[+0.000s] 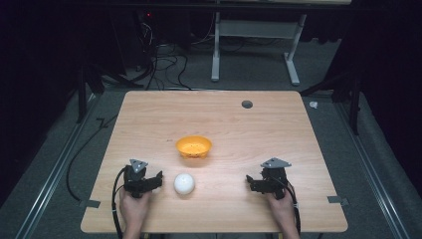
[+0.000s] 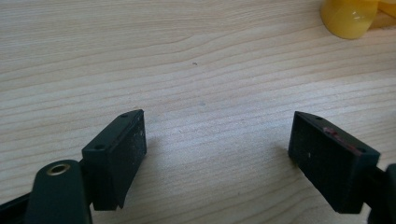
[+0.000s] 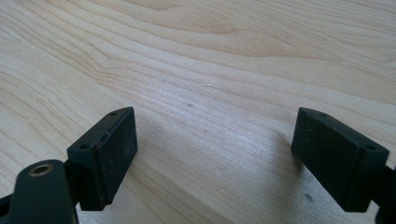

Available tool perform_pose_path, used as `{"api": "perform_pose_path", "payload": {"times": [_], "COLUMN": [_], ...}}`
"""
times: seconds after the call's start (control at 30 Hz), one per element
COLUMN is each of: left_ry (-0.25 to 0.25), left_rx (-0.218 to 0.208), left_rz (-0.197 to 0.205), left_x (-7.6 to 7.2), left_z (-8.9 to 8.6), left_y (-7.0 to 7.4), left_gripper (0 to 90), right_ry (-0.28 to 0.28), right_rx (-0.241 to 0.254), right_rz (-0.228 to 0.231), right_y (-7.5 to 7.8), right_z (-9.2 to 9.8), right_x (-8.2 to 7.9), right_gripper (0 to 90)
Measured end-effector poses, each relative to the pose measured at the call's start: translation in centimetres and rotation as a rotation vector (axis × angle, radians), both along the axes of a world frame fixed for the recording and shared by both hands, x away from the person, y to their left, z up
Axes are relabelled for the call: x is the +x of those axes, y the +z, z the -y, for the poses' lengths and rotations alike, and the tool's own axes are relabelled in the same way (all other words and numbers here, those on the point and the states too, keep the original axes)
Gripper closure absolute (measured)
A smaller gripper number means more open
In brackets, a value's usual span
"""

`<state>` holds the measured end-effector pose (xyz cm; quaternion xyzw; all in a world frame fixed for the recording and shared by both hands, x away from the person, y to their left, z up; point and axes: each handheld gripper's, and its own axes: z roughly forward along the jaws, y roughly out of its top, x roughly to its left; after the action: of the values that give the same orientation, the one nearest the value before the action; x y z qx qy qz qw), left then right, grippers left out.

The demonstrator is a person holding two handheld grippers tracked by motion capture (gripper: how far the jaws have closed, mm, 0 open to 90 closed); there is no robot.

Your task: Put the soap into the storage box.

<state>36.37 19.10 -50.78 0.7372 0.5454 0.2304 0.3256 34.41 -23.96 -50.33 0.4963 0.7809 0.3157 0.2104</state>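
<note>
An orange bowl (image 1: 193, 147) sits near the middle of the wooden table (image 1: 209, 119). A white ball (image 1: 184, 183) lies just in front of it, toward the near edge. My left gripper (image 1: 144, 174) rests on the table to the left of the ball, held by a hand. Its jaws stand wide open over bare wood (image 2: 217, 140), and the bowl's yellow side (image 2: 349, 18) shows at the top right of the left gripper view. My right gripper (image 1: 266, 179) rests at the near right, also open, with only wood between its jaws (image 3: 215, 140).
A small grey disc (image 1: 247, 104) is set into the table near the far edge. Beyond the table stand a white metal frame (image 1: 254, 45) and loose cables (image 1: 159, 59) on the grey floor.
</note>
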Motion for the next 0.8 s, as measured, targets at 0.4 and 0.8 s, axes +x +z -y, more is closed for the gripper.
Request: {"api": "perform_pose_path", "payload": {"times": [0.4,0.8], "left_ry": [-0.005,-0.008], "left_rx": [0.004,-0.002], "left_rz": [-0.004,-0.001], "left_x": [-0.03,-0.01], "left_z": [0.03,0.04], "left_y": [0.03,0.02], "left_gripper": [19.6,20.1], "right_ry": [0.0,0.0], "right_rx": [0.001,0.001], "right_rz": [0.0,0.0], "right_y": [0.0,0.0], "right_z": [0.0,-0.01], "right_x": [0.0,0.01], "right_gripper": [15.1,15.1]}}
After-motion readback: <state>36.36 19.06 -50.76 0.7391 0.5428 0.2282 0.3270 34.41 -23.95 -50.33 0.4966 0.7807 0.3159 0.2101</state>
